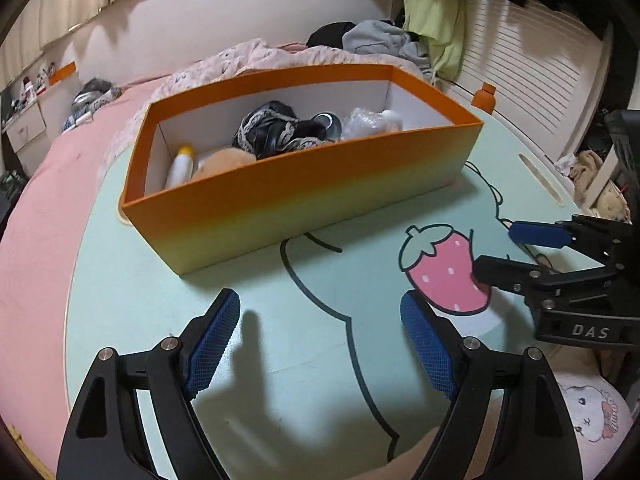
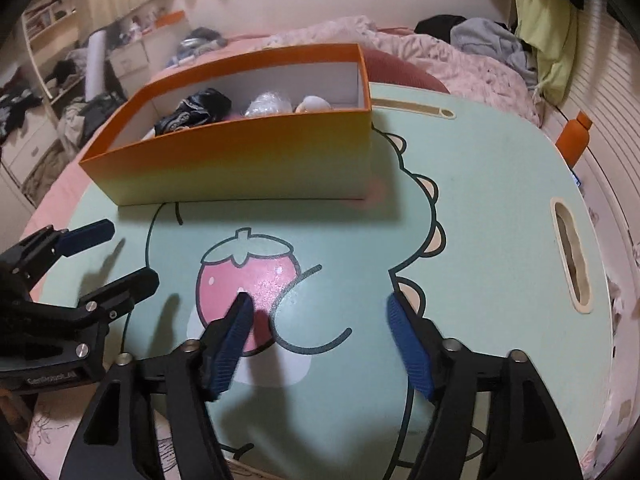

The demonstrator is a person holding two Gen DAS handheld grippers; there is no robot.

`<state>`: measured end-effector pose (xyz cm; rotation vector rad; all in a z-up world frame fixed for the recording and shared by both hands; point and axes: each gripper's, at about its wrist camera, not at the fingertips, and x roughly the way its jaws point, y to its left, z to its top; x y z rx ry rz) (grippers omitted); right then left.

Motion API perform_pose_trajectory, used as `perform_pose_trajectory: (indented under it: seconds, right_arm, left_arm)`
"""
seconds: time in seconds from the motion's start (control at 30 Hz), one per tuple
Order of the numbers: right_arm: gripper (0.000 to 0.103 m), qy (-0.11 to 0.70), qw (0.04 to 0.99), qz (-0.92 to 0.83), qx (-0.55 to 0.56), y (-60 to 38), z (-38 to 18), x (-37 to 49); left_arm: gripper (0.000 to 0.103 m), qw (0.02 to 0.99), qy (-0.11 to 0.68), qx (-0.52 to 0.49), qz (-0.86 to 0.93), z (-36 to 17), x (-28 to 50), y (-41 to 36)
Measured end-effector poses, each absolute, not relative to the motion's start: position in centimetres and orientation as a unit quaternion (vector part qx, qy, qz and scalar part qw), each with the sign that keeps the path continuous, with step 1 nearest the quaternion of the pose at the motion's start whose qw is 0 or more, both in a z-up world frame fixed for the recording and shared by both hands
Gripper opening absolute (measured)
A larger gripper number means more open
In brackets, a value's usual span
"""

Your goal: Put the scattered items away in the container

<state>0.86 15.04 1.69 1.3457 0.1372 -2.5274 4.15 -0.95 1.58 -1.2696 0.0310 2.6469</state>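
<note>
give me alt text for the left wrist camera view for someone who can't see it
An orange box sits on a mint-green table printed with a strawberry cartoon, holding dark lacy fabric, a white bottle and other items. The left tool hangs open and empty over the table in the foreground, the right tool open at the right edge.

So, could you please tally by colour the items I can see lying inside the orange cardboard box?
White or cream: 2, the white plastic bottle with a yellow cap and a rounded white piece
Black: 1, the black lace-trimmed cloth
Tan: 1, a tan rounded pad
Silver: 1, a round metal piece
Clear: 1, crumpled clear plastic
Total: 6
</note>
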Motion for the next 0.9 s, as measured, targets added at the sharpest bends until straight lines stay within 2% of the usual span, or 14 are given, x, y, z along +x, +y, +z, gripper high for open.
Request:
perform_pose_trajectory:
  seconds: [0.03, 0.07, 0.1, 0.13, 0.17, 0.9]
  right_arm:
    - [0.083, 0.05, 0.136, -0.874, 0.465, 15.0, 1.6, 0.9]
    - [0.088, 0.055, 0.134, -0.874, 0.465, 14.8, 1.4, 1.0]
    - [0.1, 0.067, 0.129, -0.872, 0.467, 14.4, 1.1, 1.0]
    - [0.103, 0.082, 0.125, -0.869, 0.472, 14.1, 0.7, 1.0]
    - [0.103, 0.093, 0.128, -0.869, 0.469, 13.8, 0.6, 1.2]
    - [0.103, 0.097, 0.131, -0.868, 0.469, 13.6, 0.5, 1.3]
  left_arm:
    - [0.082, 0.098, 0.008, -0.439, 0.893, 1.2, 3.9, -1.1]
    - [0.088, 0.09, 0.014, -0.441, 0.893, 0.9, 3.8, -1.1]
    - [0.091, 0.08, 0.022, -0.445, 0.892, 0.6, 3.7, -1.0]
    - [0.098, 0.072, 0.028, -0.445, 0.892, 0.3, 3.6, -0.9]
    - [0.103, 0.067, 0.024, -0.449, 0.891, 0.2, 3.5, -1.1]
    - [0.103, 0.067, 0.02, -0.445, 0.893, 0.0, 3.5, -1.2]
